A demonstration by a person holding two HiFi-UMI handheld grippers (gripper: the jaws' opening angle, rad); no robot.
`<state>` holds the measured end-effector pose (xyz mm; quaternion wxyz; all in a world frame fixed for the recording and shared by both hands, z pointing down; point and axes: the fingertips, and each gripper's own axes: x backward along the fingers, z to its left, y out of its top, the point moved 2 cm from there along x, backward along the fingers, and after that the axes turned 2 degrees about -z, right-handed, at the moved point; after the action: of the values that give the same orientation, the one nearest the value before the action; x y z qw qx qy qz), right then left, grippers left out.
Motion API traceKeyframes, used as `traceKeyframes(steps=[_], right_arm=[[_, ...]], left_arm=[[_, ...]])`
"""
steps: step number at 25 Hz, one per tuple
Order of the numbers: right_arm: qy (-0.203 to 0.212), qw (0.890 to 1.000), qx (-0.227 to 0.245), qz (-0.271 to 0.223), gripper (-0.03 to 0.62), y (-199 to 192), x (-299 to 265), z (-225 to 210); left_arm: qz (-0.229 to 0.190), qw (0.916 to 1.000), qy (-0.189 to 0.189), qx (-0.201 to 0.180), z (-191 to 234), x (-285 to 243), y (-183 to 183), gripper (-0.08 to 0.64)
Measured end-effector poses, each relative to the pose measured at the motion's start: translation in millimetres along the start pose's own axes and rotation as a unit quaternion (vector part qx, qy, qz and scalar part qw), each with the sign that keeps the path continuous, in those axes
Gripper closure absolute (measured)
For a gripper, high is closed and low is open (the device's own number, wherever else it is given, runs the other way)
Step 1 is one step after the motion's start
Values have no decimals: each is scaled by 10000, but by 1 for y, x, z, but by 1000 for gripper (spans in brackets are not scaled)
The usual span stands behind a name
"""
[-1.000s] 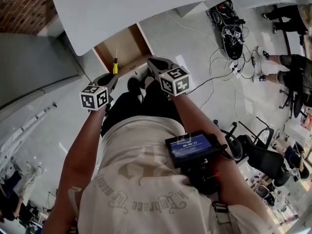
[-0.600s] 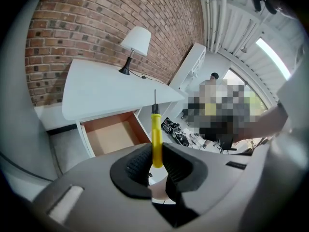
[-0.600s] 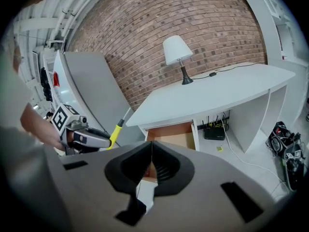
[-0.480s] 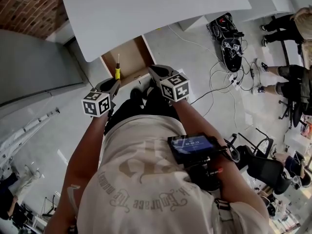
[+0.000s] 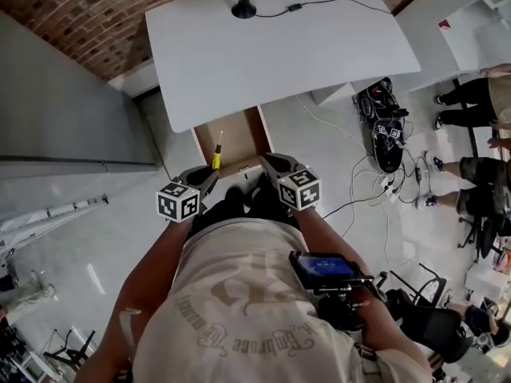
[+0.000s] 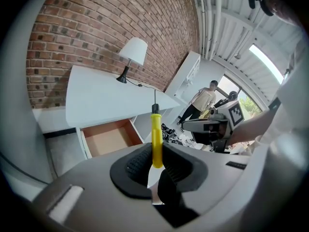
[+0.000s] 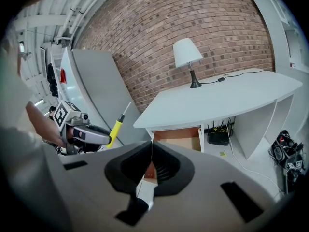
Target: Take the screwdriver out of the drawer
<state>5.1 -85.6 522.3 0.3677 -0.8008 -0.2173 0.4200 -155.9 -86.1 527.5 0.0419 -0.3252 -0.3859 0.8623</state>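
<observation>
1. Left gripper (image 6: 155,153): jaws clamped on the lower end of the screwdriver (image 6: 155,129), on its yellow handle. The shaft points out past the jaw tips.
2. Screwdriver position: outside the drawer (image 5: 231,138), just in front of its open front edge. The drawer stands pulled out under the desk (image 5: 271,46), and the part of its floor that shows is bare.
3. Right gripper (image 7: 151,151): jaws together with nothing between them, near the drawer front.
4. Judgement: the tool is lifted and clear of the drawer.
5. Technique: the grip sits near the butt of the handle, so the tool may pivot. Hold the clamp firm and carry it slowly away from the drawer, shaft clear of the desk edge above.
</observation>
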Motion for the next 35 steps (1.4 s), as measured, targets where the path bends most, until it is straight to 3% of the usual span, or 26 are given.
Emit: traceKeyframes(steps=[15, 35], right_arm=[[203, 9993, 301, -71, 584, 17, 7, 30], [310, 9927, 702, -927, 586, 77, 27, 60]], left_arm=[[-466, 9989, -19, -74, -9, 30, 17, 497], [-1372, 9899, 77, -349, -22, 72, 65, 497]])
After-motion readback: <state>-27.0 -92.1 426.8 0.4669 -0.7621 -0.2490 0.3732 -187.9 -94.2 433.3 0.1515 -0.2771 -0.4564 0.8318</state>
